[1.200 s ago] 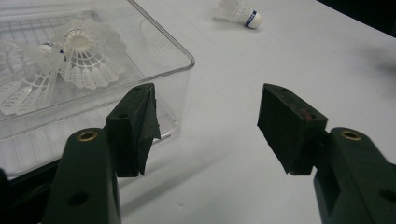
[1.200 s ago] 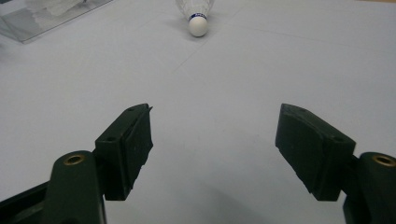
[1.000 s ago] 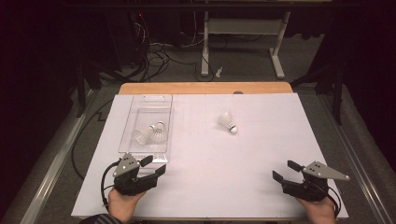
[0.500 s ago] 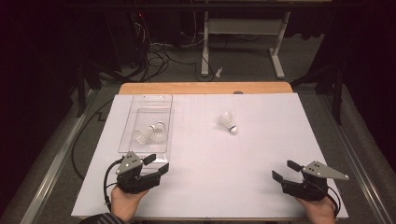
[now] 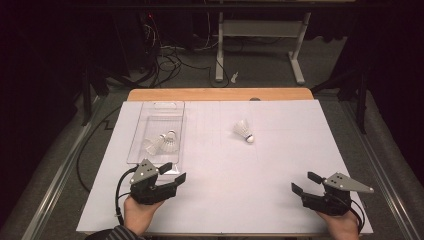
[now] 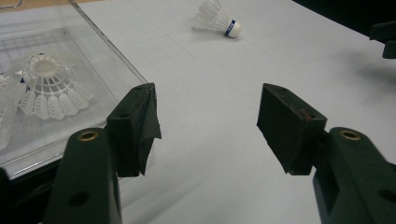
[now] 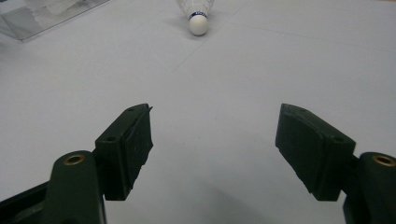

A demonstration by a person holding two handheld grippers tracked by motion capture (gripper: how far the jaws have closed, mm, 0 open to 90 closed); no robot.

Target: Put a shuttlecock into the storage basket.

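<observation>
A wide tabletop (image 5: pixel 225 200) covered in white sheeting stretches away from the person, with a strip of bare wood along its far edge. Behind it the dark floor holds tangled cables and the white legs of a stand.

On the left half of the tabletop sits a clear plastic tray (image 5: pixel 159 114), long and shallow, its near end close to the left gripper. Inside it, toward the near end, lie two white shuttlecocks (image 5: pixel 162 144), touching each other. From the left gripper view they show through the tray's clear wall (image 6: pixel 107 46), one with its cork end facing the camera.

The left gripper (image 5: pixel 173 173) rests low in the person's left hand (image 5: pixel 136 215), just beside the near corner of the tray and angled toward the middle of the tabletop. Its fingers (image 6: pixel 135 126) are spread wide apart with nothing between them, only bare white sheet.

The right gripper (image 5: pixel 306 182) sits in the person's right hand (image 5: pixel 345 226) near the right front corner, well apart from everything else. Its fingers (image 7: pixel 128 144) are also spread wide and hold nothing.

A loose shuttlecock (image 5: pixel 243 130) lies on its side on the open sheet, right of the tray and past the middle of the tabletop, well apart from both grippers. It has white feathers, a blue band and a white cork tip, and that tip points toward the person in the right gripper view (image 7: pixel 198 17).
</observation>
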